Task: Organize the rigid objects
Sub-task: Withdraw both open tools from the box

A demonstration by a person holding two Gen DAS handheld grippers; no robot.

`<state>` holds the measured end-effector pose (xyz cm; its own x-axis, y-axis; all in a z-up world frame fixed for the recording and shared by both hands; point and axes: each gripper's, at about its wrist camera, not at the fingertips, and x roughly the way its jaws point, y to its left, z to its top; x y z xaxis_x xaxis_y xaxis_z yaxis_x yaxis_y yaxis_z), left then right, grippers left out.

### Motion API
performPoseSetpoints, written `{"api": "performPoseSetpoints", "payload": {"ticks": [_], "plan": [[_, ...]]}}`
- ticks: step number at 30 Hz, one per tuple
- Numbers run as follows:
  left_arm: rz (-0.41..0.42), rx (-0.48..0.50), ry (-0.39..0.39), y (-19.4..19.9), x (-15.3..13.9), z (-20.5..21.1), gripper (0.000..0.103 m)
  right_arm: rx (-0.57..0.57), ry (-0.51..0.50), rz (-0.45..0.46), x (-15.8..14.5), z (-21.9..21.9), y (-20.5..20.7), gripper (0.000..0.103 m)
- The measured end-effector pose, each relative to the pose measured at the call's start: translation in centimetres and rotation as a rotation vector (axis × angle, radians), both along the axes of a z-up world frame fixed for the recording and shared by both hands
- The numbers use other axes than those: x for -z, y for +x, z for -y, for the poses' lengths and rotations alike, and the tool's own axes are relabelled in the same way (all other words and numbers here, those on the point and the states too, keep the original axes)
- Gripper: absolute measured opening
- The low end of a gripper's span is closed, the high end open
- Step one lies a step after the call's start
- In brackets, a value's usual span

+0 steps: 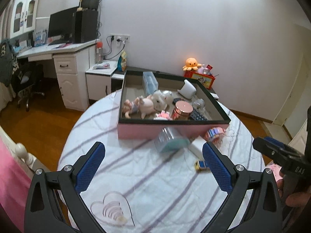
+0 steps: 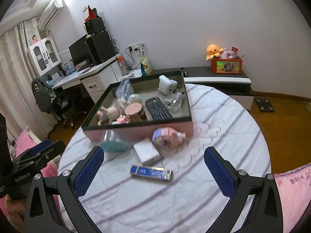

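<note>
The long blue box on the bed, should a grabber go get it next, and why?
Probably yes: ease the right gripper forward and down around the long blue rectangular box. Its jaws stand open and empty, the box lies loose on the white striped sheet just ahead of them, outside the pink black-rimmed tray.

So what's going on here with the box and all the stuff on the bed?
A person holds a gripper in each hand over a striped bedsheet; both the left gripper and the right gripper have their jaws wide open and hold nothing. A pink box already contains a remote, a candle tin and small toys. Outside it lie a blue pack, a white box, a teal-based clear container and a pastel toy.
</note>
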<state>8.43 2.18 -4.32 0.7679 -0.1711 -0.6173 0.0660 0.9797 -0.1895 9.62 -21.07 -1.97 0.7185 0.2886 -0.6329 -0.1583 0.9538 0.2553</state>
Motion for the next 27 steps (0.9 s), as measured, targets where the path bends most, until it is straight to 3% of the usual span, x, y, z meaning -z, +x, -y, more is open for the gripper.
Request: {"api": "performPoseSetpoints", "payload": {"ticks": [9,16,27], "plan": [[-0.046,-0.018,0.015,-2.4,1.7,0.1,0.102,0.015,-0.009,-0.035,1.8,-0.4,-2.6,0.103],[-0.067,-0.019,0.015,-3.4,2.5,0.1,0.102,0.025,0.094,-0.053,2.7,0.1,-3.7,0.103],[-0.079,-0.008,0.024,-3.1,2.8,0.9,0.102,0.037,-0.032,-0.078,3.8,-0.5,-3.5,0.103]]}}
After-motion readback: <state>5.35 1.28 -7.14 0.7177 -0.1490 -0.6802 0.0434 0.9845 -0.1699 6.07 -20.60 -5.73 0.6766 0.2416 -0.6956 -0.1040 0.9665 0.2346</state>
